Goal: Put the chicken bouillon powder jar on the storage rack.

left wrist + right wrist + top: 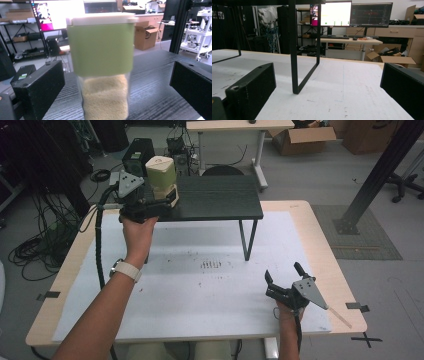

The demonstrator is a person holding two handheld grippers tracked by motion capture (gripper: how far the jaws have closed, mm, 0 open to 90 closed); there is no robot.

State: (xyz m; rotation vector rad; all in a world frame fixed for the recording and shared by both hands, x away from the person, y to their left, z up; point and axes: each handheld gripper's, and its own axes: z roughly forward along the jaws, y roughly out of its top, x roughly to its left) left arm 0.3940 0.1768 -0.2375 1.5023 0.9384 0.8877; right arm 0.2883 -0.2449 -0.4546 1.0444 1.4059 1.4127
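One jar (161, 176), one black shelf (220, 200), one table (320, 235), two grippers: left (150, 202), right (285, 276). Two monitors (352, 13) glow behind.

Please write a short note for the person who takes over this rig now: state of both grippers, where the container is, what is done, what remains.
Left gripper: open, jaws on either side of the green-banded container, not touching it as far as the left gripper view shows.
Right gripper: open, empty, low over the white table, near its right edge.
Container: upright on the black raised shelf, at its left end, white lid on, yellowish grains inside.
Done: left gripper is lined up.
Left: probably close on the container and lift it.
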